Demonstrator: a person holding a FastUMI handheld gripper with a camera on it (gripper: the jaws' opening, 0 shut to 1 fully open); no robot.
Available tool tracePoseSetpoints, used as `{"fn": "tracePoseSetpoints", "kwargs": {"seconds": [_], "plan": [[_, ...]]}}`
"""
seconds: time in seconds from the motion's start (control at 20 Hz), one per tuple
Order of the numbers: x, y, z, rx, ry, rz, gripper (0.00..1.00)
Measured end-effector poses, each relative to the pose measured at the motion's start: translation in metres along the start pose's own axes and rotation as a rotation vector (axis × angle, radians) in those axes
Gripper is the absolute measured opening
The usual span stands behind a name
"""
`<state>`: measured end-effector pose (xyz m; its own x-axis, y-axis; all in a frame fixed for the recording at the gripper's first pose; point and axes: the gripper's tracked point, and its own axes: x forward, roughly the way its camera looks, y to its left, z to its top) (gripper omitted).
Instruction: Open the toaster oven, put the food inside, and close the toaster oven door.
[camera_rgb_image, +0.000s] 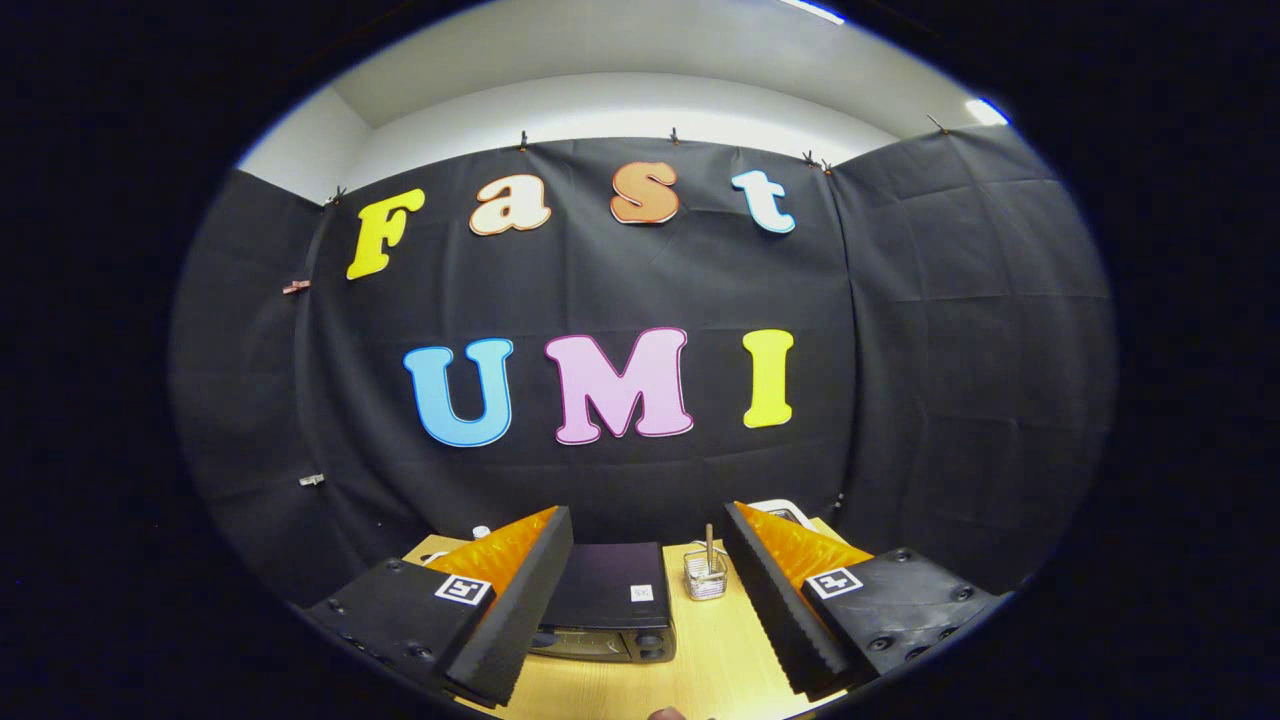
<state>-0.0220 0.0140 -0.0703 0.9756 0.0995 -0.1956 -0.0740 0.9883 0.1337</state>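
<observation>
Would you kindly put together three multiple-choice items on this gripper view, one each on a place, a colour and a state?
1. Where is the toaster oven?
A. Between and just beyond the fingers
B. Hanging on the cloth wall
C. Clamped by both fingers

2. What colour is the table?
A. White
B. Light wood
C. Red

3. How do the gripper fingers stand?
A. Shut on the wire basket
B. Shut on the oven
C. Open, holding nothing

Answers:
1 A: the oven sits on the table in the gap ahead of the fingers.
2 B: the tabletop shows a pale wood tone.
3 C: the fingers are spread wide, and the small wire basket stands apart beyond them.
</observation>
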Motion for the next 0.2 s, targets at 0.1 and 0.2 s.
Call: {"fn": "tracePoseSetpoints", "kwargs": {"seconds": [0.1,0.2], "plan": [[-0.0039,-0.0045,-0.0005,-0.005,-0.001,-0.023,0.98],[-0.009,-0.0067,0.0012,-0.01,-0.007,-0.037,0.98]]}}
